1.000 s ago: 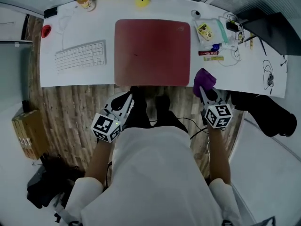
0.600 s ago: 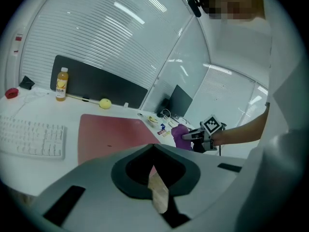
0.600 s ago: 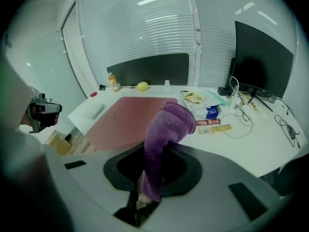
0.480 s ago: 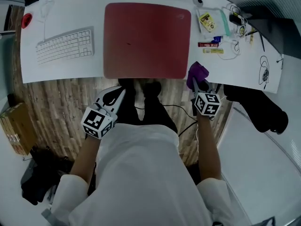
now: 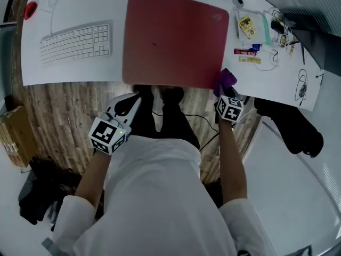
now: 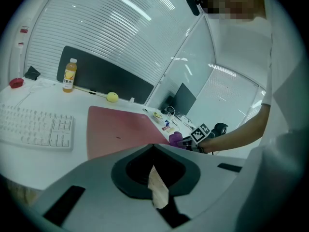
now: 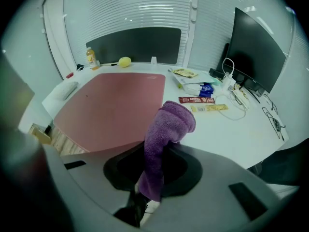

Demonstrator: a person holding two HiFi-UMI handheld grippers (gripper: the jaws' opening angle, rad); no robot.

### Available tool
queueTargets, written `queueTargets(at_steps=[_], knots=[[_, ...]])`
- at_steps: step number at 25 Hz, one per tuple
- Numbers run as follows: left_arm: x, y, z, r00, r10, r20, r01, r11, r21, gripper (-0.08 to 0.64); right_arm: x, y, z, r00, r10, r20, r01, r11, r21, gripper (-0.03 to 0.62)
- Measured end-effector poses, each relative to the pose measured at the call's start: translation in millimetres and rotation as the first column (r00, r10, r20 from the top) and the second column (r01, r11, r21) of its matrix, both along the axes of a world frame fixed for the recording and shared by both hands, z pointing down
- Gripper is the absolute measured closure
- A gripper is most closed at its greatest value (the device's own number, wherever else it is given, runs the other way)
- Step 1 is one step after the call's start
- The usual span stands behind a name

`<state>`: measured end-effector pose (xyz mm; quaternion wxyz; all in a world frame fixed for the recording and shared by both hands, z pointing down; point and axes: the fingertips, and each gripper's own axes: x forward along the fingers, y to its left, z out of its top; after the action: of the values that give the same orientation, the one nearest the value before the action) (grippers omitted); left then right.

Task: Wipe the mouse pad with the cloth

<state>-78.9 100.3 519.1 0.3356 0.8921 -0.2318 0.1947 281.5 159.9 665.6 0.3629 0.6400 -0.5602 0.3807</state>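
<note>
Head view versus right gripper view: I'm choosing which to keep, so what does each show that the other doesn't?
Head view only: the left tool and the person's white shirt. Right gripper view only: the bottle and yellow ball, and the jaws of the right tool shut on the purple cloth. Both: the red mouse pad and the cloth.

White desk [image 5: 64, 74]; on it red mouse pad [image 5: 173, 39]; keyboard [image 5: 74, 42]; snack packets [image 5: 248, 52]
</note>
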Motion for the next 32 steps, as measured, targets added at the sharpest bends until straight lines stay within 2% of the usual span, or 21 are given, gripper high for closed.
queueTargets(at_steps=[10,32], knots=[[-24.1,-9.5,5.1,0.999,-0.043,-0.002,0.043,0.999,0.001,0.543,-33.4,-8.7,21.2,0.999,0.035,0.030,-0.033,0.998,-0.058,0.507],[-64.3,-15.1,12.0,0.991,-0.133,0.007,0.133,0.991,-0.003,0.543,-153.5,-38.0,25.1,0.979,-0.101,0.177,0.110,0.993,-0.045,0.508]])
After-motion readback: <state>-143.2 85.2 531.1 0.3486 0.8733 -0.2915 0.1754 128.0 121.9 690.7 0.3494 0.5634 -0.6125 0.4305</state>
